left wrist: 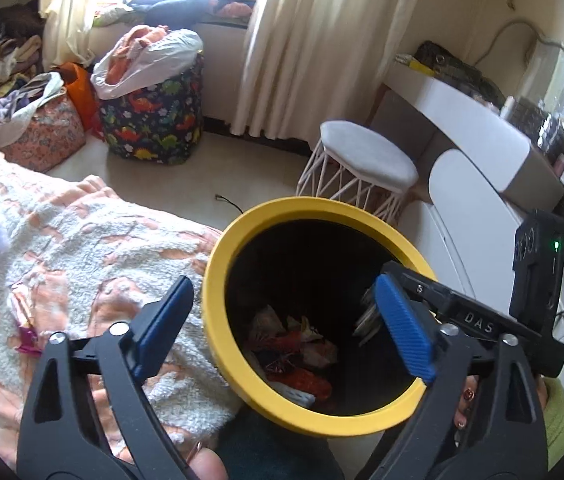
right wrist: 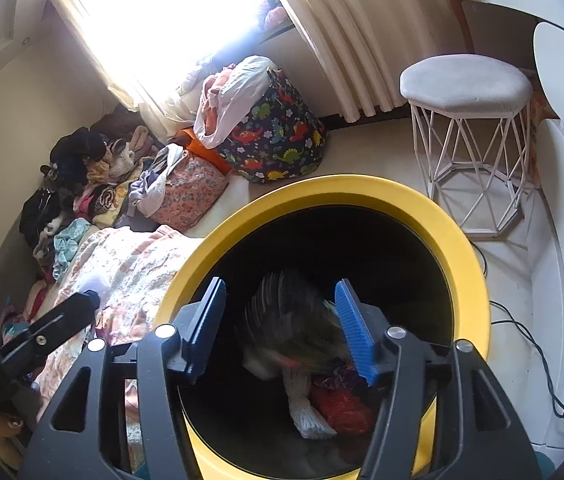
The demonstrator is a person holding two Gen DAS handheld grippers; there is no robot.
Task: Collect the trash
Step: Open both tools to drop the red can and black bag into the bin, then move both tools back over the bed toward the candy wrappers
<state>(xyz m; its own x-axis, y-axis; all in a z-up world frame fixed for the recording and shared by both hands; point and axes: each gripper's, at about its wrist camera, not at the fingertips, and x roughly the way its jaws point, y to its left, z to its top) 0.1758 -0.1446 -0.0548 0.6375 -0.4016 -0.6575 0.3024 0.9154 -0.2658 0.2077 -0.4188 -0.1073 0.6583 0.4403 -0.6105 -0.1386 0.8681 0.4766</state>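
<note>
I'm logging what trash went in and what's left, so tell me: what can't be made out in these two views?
- Falling item, right wrist view: motion-blurred between the open right tongs; unidentifiable.
- Bin bottom, both views: dark; wrappers overlap, so no count.
- Wrappers on the blanket, left wrist view: small, near the edge, one partly behind the left tongs; type unclear.
- Bin's outside and base: cut off below.

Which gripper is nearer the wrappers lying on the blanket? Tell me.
Left. The left gripper hangs open at the yellow bin, beside the wrappers on the blanket. The right gripper, open, is over the bin's mouth, farther away.
</note>
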